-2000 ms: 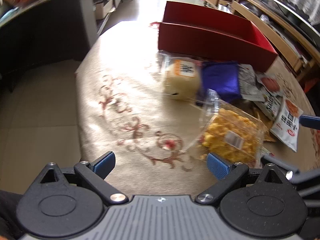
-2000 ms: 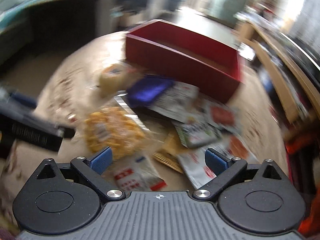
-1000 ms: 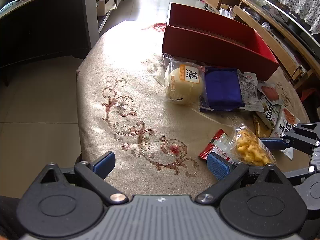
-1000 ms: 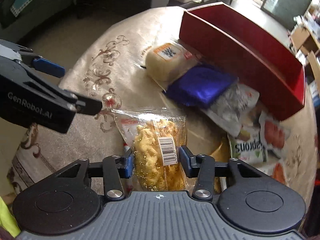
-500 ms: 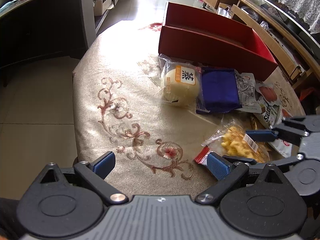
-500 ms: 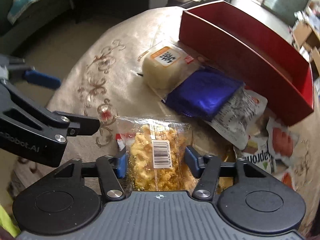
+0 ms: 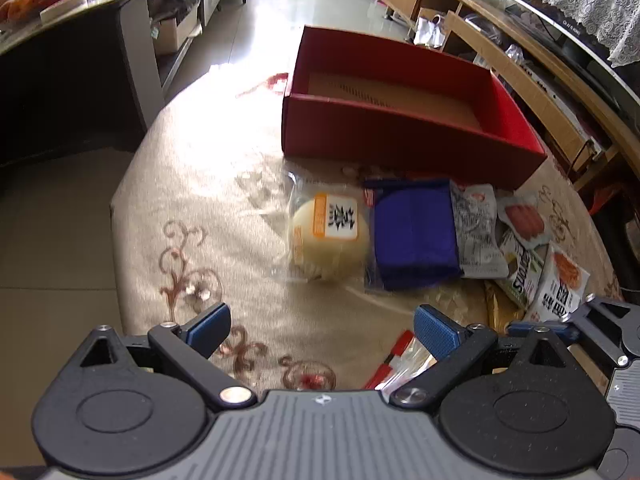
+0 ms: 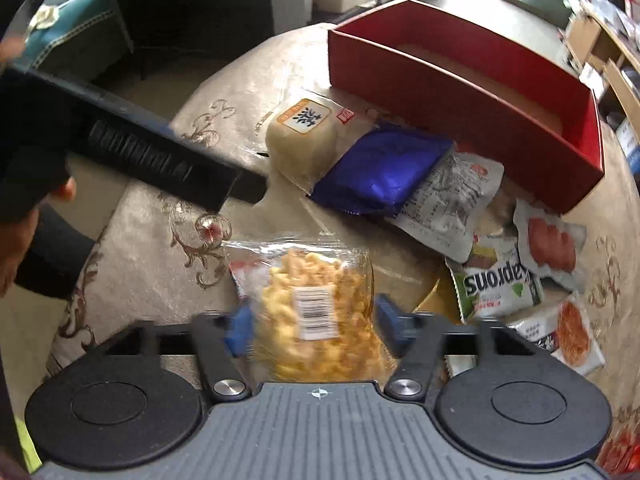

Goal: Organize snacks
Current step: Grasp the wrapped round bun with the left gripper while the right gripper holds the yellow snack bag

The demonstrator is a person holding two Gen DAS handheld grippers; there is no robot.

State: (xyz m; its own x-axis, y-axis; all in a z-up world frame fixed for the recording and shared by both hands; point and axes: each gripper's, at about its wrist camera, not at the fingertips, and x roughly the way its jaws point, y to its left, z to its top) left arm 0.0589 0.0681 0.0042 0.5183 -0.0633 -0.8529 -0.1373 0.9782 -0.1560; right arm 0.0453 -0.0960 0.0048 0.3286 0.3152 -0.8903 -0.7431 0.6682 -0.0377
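yellow snack bag [image 8: 316, 304] lies between the right gripper [image 8: 314, 326] jaws, just opening

Clear bag of yellow puffs [image 8: 312, 304] flat on cloth, round bun [image 8: 302, 140] beside blue packet [image 8: 380, 172]

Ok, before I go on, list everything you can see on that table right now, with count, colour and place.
red box: one, red outside with a brown floor, far side of the table, nothing visible inside
bun pack: one, pale yellow in clear wrap with an orange and white label, in front of the box
blue pouch: one, dark blue, right beside the bun pack
grey printed packet: one, silver-grey, partly under the blue pouch
green and white packet: one, right of centre
red-pictured sachets: at least two, white and red, right edge
yellow snack bag: one, clear with yellow pieces, nearest
tablecloth: beige, red scrolls
left tongs: open, empty
right tongs: just opening, pads either side of the yellow snack bag
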